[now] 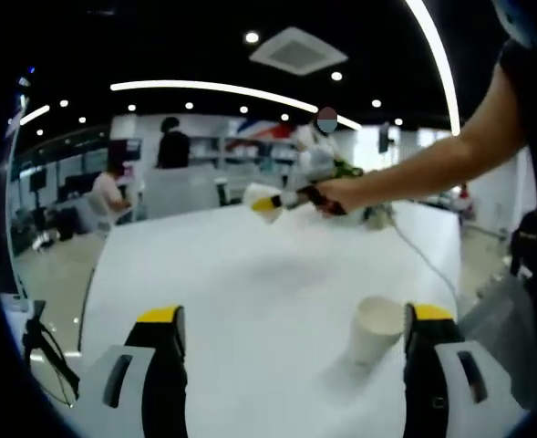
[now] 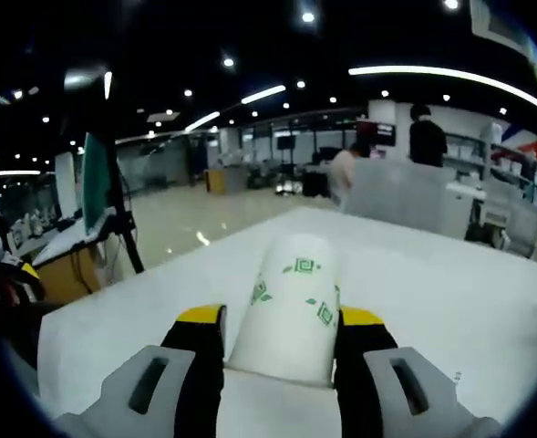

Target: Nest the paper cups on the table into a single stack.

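Note:
A white paper cup point(image 1: 376, 330) stands upright on the white table point(image 1: 250, 274), mouth up. It sits just inside the right finger of my left gripper point(image 1: 294, 318), whose jaws are spread wide and hold nothing. Farther across the table, a person's arm point(image 1: 414, 173) reaches in from the right with my right gripper point(image 1: 291, 199), which holds another cup point(image 1: 262, 202) sideways above the table. In the right gripper view, my right gripper point(image 2: 282, 315) is shut on that white cup with green marks point(image 2: 291, 301), its closed bottom pointing away from the camera over the table point(image 2: 432, 301).
A thin cable point(image 1: 423, 260) runs along the table's right side toward small objects at the far end point(image 1: 373, 217). A tripod point(image 1: 45, 351) stands off the table's left edge. People sit and stand at desks point(image 1: 172, 146) beyond the table. A monitor on a stand point(image 2: 99, 182) is left of the table.

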{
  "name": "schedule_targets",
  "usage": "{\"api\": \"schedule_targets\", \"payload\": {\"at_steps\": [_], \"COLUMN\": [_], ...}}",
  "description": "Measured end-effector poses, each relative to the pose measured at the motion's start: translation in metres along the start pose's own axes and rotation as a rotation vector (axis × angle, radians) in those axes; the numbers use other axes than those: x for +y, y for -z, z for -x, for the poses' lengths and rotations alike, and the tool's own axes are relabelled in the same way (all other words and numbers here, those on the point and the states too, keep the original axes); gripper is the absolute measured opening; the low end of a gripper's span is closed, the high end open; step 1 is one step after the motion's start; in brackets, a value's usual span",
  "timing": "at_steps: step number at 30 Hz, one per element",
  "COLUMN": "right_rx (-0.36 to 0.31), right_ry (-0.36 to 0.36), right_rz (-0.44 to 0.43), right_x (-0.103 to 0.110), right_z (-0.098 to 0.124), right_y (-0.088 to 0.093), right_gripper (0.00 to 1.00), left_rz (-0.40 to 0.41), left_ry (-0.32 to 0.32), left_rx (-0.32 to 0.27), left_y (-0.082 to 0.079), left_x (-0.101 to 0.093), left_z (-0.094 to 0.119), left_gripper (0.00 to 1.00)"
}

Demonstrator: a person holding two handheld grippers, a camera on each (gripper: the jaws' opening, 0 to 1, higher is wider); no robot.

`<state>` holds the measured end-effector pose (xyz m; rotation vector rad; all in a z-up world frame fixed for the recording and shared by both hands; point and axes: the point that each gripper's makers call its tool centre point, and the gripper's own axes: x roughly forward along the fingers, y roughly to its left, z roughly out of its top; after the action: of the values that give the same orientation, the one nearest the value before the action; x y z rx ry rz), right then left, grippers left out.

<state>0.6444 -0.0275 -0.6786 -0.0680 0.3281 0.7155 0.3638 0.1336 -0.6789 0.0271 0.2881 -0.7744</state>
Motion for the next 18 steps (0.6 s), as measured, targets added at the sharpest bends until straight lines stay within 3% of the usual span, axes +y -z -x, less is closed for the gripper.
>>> {"api": "schedule_targets", "payload": {"at_steps": [11,14,18], "right_rx": [-0.048,-0.056,-0.074], "right_ry": [-0.059,-0.072,-0.088], "right_rz": [0.013,0.019,0.016], "right_x": [0.022,0.033,0.045], "right_z": [0.014,0.021,0.03], "right_y": [-0.004,-0.002,-0.002], "right_gripper": [0.44,0.44,0.44], "left_rz": [0.006,0.046,0.03], "left_ry": [0.036,0.097,0.107], "left_rx": [-0.01,-0.003,0.0], "left_y": [-0.01,-0.011,-0.015], "left_x": [-0.01,-0.019,-0.024], "left_z": [-0.004,-0.005,-0.007], "left_gripper": [0.99,0.99,0.99]}}
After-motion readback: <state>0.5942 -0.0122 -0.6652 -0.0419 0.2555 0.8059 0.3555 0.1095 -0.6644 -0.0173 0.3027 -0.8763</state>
